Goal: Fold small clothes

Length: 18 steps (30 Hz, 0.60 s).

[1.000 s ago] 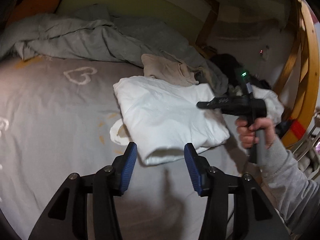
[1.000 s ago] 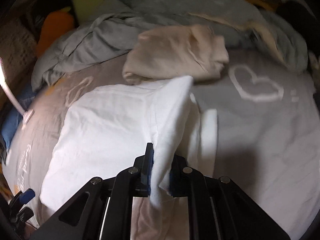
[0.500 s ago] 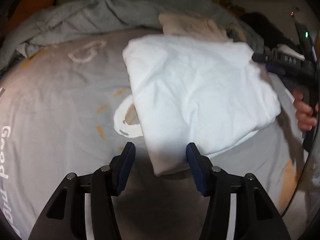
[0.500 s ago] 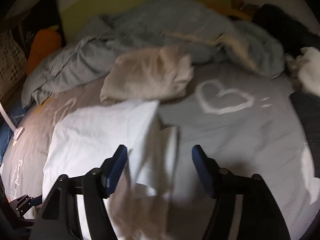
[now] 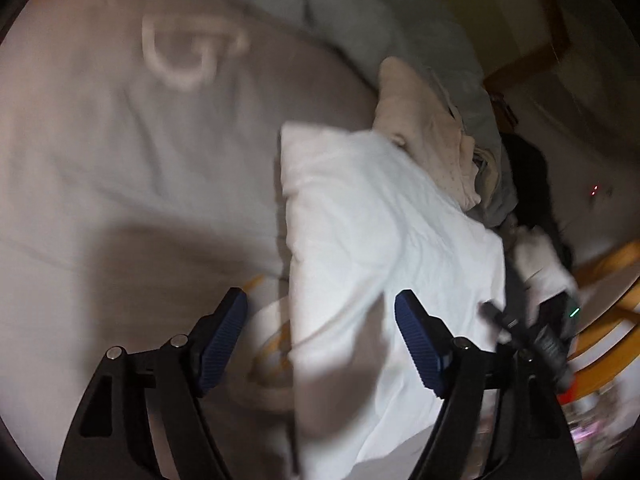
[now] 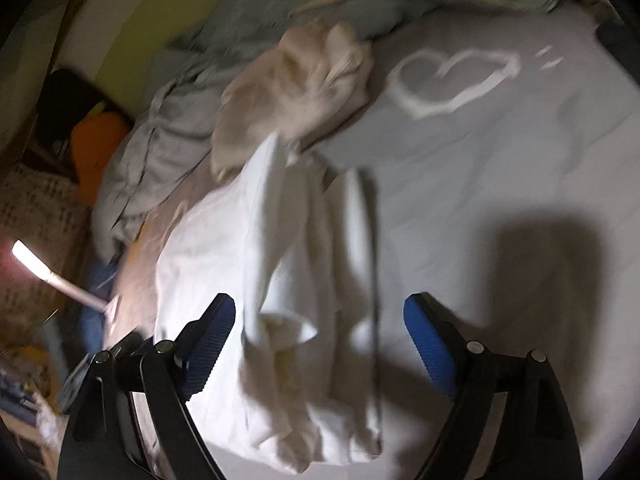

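Observation:
A folded white garment lies on the grey bed sheet. It also shows in the right wrist view, with layered edges toward the camera. My left gripper is open, its blue pads either side of the garment's near edge. My right gripper is open and empty above the garment's folded edge. In the left wrist view the right gripper's body shows at the garment's right side. A folded beige garment lies just behind the white one, and it shows in the right wrist view.
A crumpled grey duvet lies along the far side of the bed. White heart prints mark the sheet. A curved wooden frame stands at the right edge. An orange cushion and a lit lamp are at the left.
My right gripper opened and let go of the white garment's edge, which now lies folded. Both cameras have moved closer over the garment; the frames are motion-blurred.

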Available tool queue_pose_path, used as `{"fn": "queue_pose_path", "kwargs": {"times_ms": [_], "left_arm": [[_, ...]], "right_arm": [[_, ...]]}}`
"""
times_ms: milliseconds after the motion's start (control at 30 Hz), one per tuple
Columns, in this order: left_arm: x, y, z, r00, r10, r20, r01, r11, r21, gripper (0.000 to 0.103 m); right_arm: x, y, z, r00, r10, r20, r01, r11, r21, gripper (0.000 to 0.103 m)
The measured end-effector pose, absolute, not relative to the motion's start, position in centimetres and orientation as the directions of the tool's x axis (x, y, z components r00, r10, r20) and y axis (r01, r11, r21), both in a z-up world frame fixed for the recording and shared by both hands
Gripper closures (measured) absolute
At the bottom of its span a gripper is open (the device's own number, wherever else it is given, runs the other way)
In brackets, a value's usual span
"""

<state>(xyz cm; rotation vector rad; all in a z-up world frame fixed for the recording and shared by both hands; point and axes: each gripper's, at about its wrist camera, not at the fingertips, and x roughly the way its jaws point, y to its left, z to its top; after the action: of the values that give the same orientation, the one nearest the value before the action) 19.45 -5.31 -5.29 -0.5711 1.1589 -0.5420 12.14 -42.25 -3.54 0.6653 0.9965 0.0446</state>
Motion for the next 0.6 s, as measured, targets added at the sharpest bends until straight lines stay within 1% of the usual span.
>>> {"fn": "queue_pose_path", "kwargs": {"times_ms": [67,133,167,200,233,267,300,333,367,400,467,500,567,600], "left_arm": [[19.8,-5.4,-5.7,0.326,-0.674,-0.663,0.103,0.723,-0.684,0.027],[19.8,-6.0,-5.4,0.337,-0.681,-0.65,0.143,0.72,-0.679,0.028],[19.8,-6.3,-5.5,0.348,-0.673,-0.652,0.155,0.728,-0.668,0.046],[20.2,-6.5,-5.8,0.363,-0.663,-0.655,0.15,0.735,-0.661,0.057],[20.4,-6.5,-6.2,0.368,-0.669,-0.646,0.134,0.725,-0.675,0.071],[20.5,-6.5,-6.8,0.366,-0.689,-0.626,0.107,0.699,-0.707,0.081],[20.6,-6.5,-7.0,0.361,-0.701,-0.615,0.106,0.686,-0.72,0.083],[20.5,-6.7,-6.8,0.363,-0.685,-0.632,0.127,0.708,-0.694,0.086],[20.2,-7.5,-6.1,0.383,-0.639,-0.667,0.176,0.759,-0.627,0.089],[19.7,-8.2,-5.4,0.409,-0.604,-0.684,0.215,0.792,-0.571,0.09],[18.3,-9.4,-3.7,0.473,-0.534,-0.7,0.28,0.845,-0.455,0.092],[17.5,-9.8,-2.6,0.517,-0.509,-0.688,0.306,0.861,-0.407,0.092],[16.0,-10.0,-0.6,0.588,-0.493,-0.641,0.333,0.87,-0.363,0.092],[15.4,-10.1,0.4,0.612,-0.486,-0.624,0.343,0.874,-0.344,0.092]], "right_arm": [[12.3,-42.2,-4.4,0.562,0.318,-0.764,0.284,0.793,0.539,0.016],[12.3,-42.7,-4.7,0.591,0.321,-0.74,0.303,0.762,0.572,0.014],[12.3,-42.8,-4.9,0.61,0.329,-0.721,0.304,0.742,0.597,0.01],[12.5,-42.7,-5.0,0.612,0.338,-0.715,0.29,0.745,0.601,0.006],[12.9,-42.3,-5.1,0.605,0.338,-0.721,0.272,0.763,0.586,0.006],[13.4,-41.6,-5.0,0.588,0.324,-0.741,0.242,0.804,0.543,0.007],[14.0,-40.4,-4.7,0.565,0.292,-0.772,0.198,0.86,0.47,0.021],[14.2,-39.4,-4.5,0.558,0.26,-0.788,0.167,0.895,0.414,0.038],[14.3,-38.2,-4.4,0.551,0.286,-0.784,0.121,0.902,0.414,0.068],[14.2,-37.6,-4.2,0.556,0.278,-0.783,0.117,0.907,0.405,0.077],[13.7,-35.9,-3.3,0.589,0.201,-0.783,0.087,0.947,0.308,0.082],[13.3,-35.0,-2.7,0.611,0.154,-0.776,0.07,0.966,0.248,0.083],[12.6,-34.3,-1.6,0.65,0.123,-0.75,0.057,0.976,0.209,0.083],[12.3,-34.1,-0.8,0.67,0.123,-0.732,0.059,0.974,0.218,0.083]]}}
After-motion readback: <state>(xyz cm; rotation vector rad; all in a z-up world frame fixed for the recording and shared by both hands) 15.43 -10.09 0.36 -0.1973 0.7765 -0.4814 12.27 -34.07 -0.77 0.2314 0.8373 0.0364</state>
